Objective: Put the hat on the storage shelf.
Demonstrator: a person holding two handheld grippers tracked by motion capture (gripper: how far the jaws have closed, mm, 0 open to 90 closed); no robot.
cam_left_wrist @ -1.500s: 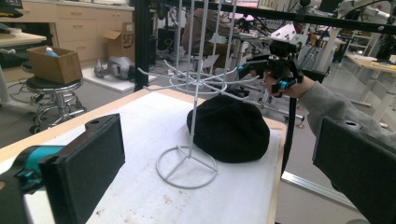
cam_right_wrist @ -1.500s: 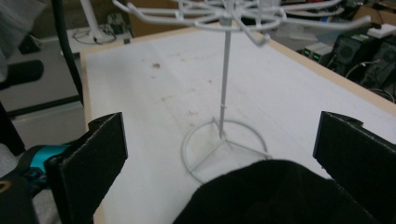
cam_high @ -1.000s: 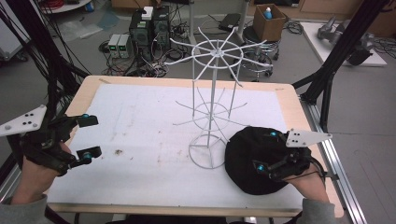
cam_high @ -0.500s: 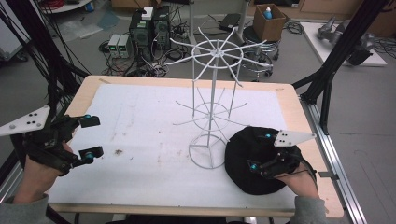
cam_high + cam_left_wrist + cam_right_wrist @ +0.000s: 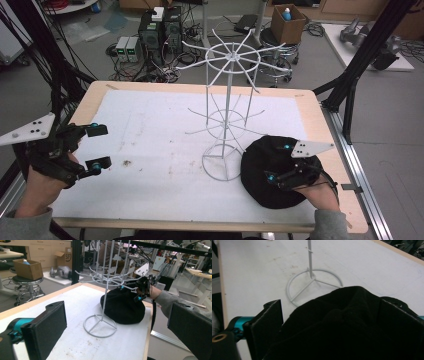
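White tabletop point(image 5: 165, 130): left gripper point(image 5: 97, 146) hovers, fingers spread; right gripper point(image 5: 278, 162) fingers bracket black hat point(image 5: 265, 155)

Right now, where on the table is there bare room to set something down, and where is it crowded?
Free: the white mat between the left gripper and the wire rack, and the far strip behind the rack. Crowded: the near right corner, where the black cloth lies against the rack's base ring under the right gripper.
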